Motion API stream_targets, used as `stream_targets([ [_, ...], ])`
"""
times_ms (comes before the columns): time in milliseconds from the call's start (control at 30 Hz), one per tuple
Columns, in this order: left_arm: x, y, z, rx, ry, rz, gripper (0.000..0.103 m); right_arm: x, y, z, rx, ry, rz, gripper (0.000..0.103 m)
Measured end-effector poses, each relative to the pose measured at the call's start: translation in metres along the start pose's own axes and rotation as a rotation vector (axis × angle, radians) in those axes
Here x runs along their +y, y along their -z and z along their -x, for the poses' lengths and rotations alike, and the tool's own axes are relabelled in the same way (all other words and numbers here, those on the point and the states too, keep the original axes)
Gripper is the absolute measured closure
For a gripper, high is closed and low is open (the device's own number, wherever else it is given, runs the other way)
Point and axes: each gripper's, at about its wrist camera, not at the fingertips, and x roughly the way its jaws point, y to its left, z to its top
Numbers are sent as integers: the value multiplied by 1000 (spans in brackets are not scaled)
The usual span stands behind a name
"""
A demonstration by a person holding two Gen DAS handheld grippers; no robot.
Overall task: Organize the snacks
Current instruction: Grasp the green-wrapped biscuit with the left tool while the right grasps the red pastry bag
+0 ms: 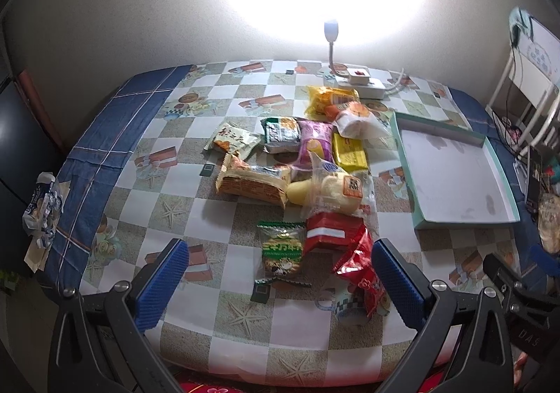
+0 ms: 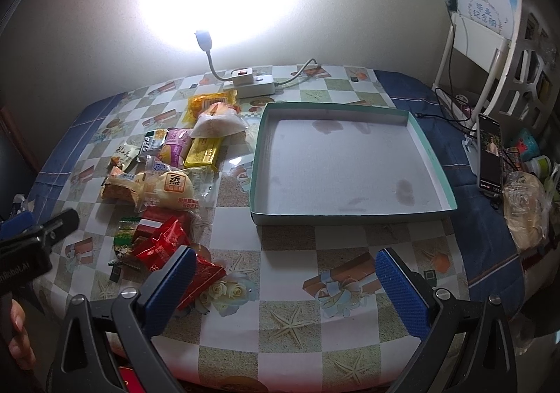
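Both hand-held grippers hang wide open and empty over the bench [image 2: 294, 319]: the left [image 1: 280, 282] above the heap of snacks [image 1: 297, 165], the right [image 2: 285, 291] before the bare tray [image 2: 434, 162], which lies just beside the heap.

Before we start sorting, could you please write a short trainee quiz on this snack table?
1. True or false: the shallow box already holds snacks.
2. Which claw has the green packet between its open fingers: A left, B right?
3. Fill in: the flat yellow packet lies on the ____ side of the box, seen from the right wrist view.

Key: 1 false, it is empty. 2 A. 3 left.
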Motion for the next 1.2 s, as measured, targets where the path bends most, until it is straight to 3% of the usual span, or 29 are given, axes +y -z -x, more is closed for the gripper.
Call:
stream_targets([
  [300,29,-34,7,-9,-39,90,0,24,-38,12,-26,-86,51,0],
  [367,34,-41,0,19,-51,107,0,38,-47,3,24,-138,82,0],
  [467,46,-49,-19,93,-14,170,0,56,-53,-15,107,-209,102,0],
  [633,56,-47,-49,168,6,274,0,81,-55,-54,212,-144,136,0],
  [800,58,-35,-79,225,-32,305,0,79,-40,-82,293,-167,102,0],
  [900,56,-22,-98,292,-62,283,0,86,-20,-99,340,-164,155,0],
  [967,54,-15,-109,329,-44,278,0,91,-8,-109,376,-151,194,0],
  [1067,52,-8,-118,354,-16,277,0,95,0,-110,378,-146,232,0],
  [1200,43,2,-128,390,-41,226,3,100,8,-113,390,-152,259,0],
])
